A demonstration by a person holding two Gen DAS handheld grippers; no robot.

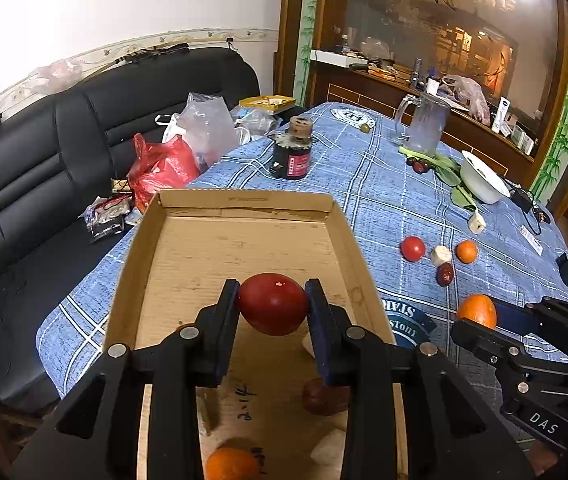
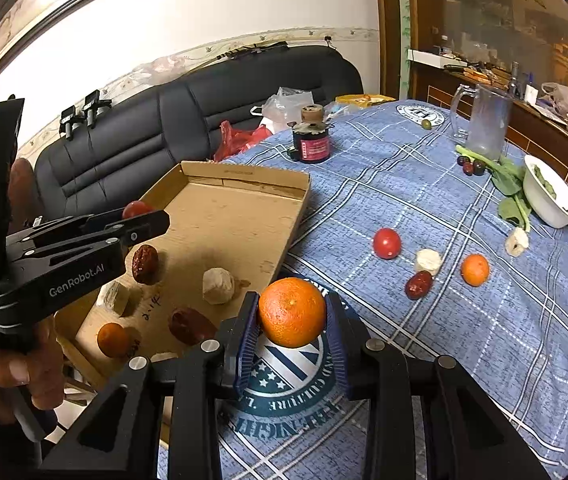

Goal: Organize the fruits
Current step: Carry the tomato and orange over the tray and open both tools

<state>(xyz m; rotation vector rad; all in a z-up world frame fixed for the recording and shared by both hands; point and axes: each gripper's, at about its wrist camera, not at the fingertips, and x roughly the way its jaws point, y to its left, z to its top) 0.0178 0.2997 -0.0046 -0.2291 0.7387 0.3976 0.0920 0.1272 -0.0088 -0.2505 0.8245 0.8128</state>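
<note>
The left gripper [image 1: 271,304] has its jaws squeezed on a red tomato [image 1: 272,303] above the cardboard box [image 1: 243,208], and the right gripper [image 2: 292,314] has its jaws squeezed on an orange [image 2: 292,312] over the blue bench [image 2: 464,320] beside the box.

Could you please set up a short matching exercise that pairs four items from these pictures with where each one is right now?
Items:
1. red tomato
2. large orange
3. white bowl
4. small orange

Places:
A. lying inside the cardboard tray
B. clamped in the left gripper
C. on the blue tablecloth beside leafy greens
D. clamped in the right gripper

Pairs: 1-B, 2-D, 3-C, 4-A
</note>
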